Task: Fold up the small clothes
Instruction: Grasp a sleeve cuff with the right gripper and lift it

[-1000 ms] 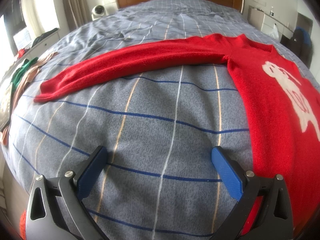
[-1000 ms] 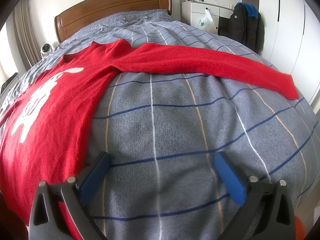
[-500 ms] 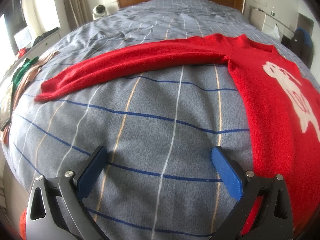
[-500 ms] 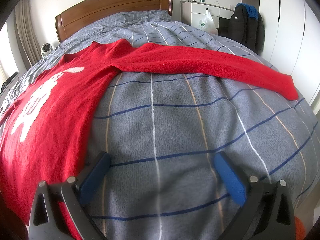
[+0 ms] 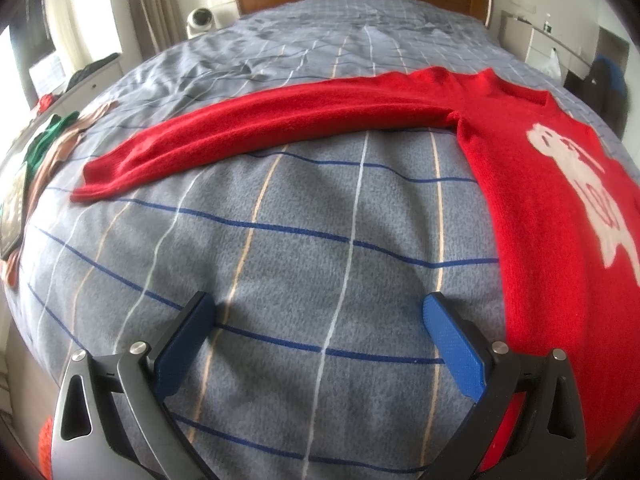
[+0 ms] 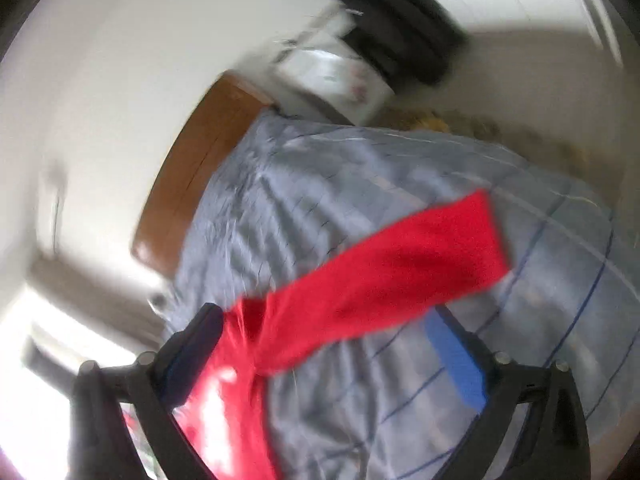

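A gray checked bed point(image 5: 280, 240) holds a red sweater point(image 5: 560, 208) lying flat, one sleeve point(image 5: 248, 136) stretched sideways. The left gripper point(image 5: 320, 320) hangs above bare bedding, jaws wide apart and empty. The right gripper point(image 6: 328, 344), blurred, has jaws apart though just closing slightly, the other sleeve point(image 6: 400, 264) beyond them, ungripped.

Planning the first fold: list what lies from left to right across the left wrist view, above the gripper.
Pile of green and tan clothes → red sleeve cuff → red sleeve → sweater body with its white animal motif.
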{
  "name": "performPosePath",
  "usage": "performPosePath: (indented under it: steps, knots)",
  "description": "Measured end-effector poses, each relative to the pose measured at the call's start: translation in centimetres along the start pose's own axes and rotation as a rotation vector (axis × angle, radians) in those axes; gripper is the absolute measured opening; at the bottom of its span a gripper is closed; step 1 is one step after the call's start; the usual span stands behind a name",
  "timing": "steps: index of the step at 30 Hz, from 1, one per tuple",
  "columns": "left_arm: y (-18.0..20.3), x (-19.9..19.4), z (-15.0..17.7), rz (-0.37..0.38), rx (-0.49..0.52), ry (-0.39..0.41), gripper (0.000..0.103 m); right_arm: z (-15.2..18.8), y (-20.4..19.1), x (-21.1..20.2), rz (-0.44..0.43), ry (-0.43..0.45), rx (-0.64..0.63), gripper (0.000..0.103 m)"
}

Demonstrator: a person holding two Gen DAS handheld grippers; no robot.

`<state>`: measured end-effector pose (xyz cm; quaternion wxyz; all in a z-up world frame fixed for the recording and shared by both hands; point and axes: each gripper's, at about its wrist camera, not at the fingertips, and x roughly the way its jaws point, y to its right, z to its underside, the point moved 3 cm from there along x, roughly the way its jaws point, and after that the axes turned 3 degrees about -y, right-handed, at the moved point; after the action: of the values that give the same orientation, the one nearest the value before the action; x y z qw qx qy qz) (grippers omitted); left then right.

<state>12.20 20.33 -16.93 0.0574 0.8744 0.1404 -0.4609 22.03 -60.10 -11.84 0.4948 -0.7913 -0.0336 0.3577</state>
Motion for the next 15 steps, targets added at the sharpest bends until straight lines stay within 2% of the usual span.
performPosePath:
  steps: [2, 6, 7, 9, 13, 15]
  knots:
    - [0.1, 0.0, 0.0, -0.005, -0.001, 0.003, 0.103, -1.0, 2.1, 0.6, 0.017, -0.039, 0.080, 0.085]
    - [0.3, -0.1, 0.1, -0.007, -0.001, 0.009, 0.103, -1.5, 4.9, 1.8, 0.106, -0.070, 0.128, 0.078]
    - [0.3, -0.1, 0.2, -0.006, -0.002, 0.010, 0.103, -1.4, 5.6, 2.0, 0.113, -0.066, 0.145, 0.073]
    - [0.4, -0.1, 0.2, -0.007, -0.003, 0.012, 0.103, -1.7, 6.3, 2.6, 0.092, -0.053, 0.177, 0.072]
    - [0.4, -0.2, 0.3, -0.009, -0.005, 0.013, 0.103, -2.5, 6.8, 3.8, 0.090, -0.027, 0.184, 0.065]
    - [0.4, -0.2, 0.3, -0.009, -0.004, 0.013, 0.103, -2.9, 6.7, 4.8, 0.120, -0.035, 0.149, 0.059]
